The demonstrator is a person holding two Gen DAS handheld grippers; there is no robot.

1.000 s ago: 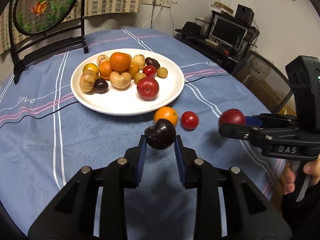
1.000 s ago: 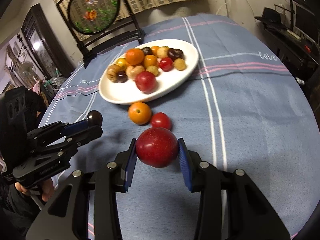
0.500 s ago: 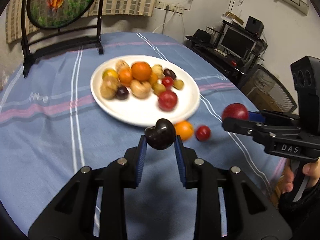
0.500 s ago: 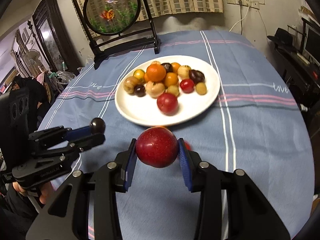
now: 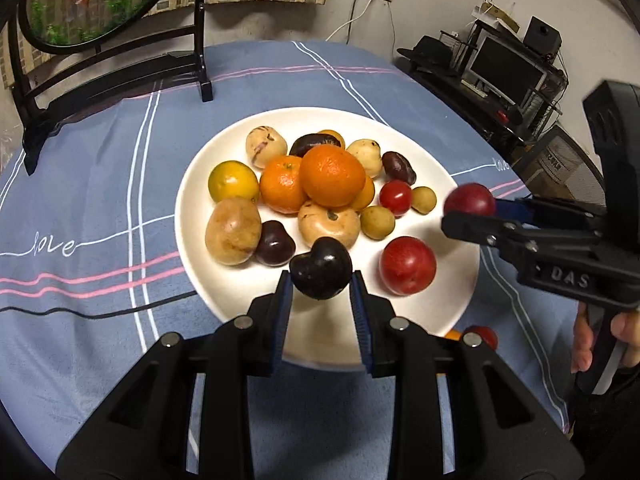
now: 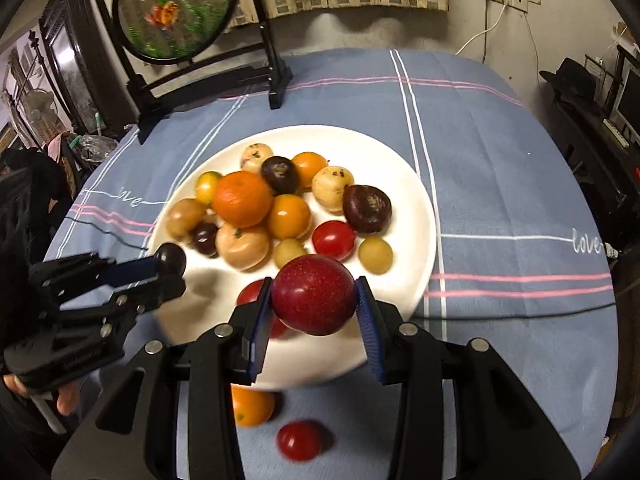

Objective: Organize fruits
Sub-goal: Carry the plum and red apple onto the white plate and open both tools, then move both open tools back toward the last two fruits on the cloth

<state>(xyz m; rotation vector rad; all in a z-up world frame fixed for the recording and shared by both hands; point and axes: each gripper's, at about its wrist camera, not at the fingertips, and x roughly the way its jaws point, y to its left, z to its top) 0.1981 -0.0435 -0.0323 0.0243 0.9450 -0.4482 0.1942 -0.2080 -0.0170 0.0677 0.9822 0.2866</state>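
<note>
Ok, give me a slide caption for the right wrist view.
Right tongs carry a red plum over a white plate of fruit; left tongs hold a dark plum.

Plate front, 6 o'clock: bare white, open.
Plate centre to 12 o'clock: fruit pile blocks.
Surface at 3 o'clock: clear cloth.
Surface at 11 o'clock: round screen stand blocks.

1 plate, 2 tools, perhaps 19 fruits
</note>
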